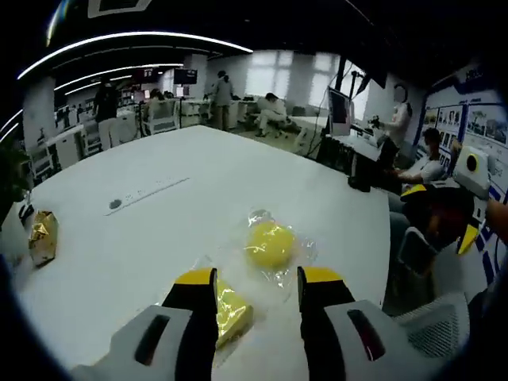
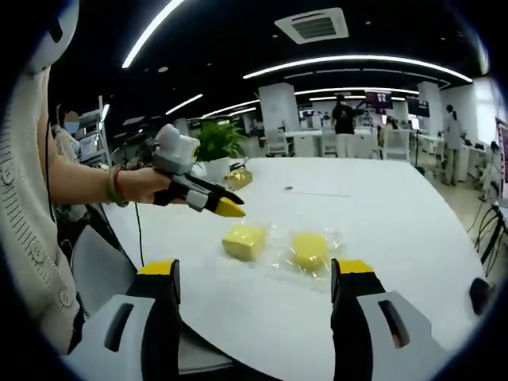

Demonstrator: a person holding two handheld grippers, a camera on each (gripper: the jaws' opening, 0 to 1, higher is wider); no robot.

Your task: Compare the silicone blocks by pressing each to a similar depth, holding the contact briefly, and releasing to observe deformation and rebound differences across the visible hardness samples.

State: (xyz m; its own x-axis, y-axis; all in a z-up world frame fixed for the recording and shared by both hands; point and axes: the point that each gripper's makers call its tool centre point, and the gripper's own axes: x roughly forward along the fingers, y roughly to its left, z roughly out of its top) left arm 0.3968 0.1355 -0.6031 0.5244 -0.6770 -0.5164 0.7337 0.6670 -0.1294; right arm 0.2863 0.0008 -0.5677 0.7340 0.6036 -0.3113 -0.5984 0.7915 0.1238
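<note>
While the left hand-held gripper hangs just above the white desk, its two yellow-tipped jaws stand apart with nothing between them. The square yellow silicone block lies in clear wrapping right beside the inner edge of the jaw on the left of the left gripper view, partly hidden by it (whether the two touch I cannot tell). The round yellow silicone block, also in crinkled clear wrapping, sits a little farther out on the desk, ahead of the gap between the jaws. A gold foil packet lies well apart near the desk's edge.

In the right gripper view, the right hand-held gripper is likewise spread wide and empty, near the desk's edge, with both blocks lying ahead of it: the square one and the round one side by side, near each other. The left hand-held gripper shows there too, held in a person's hand and hovering above the square block. A potted plant stands at the far side of the desk.
</note>
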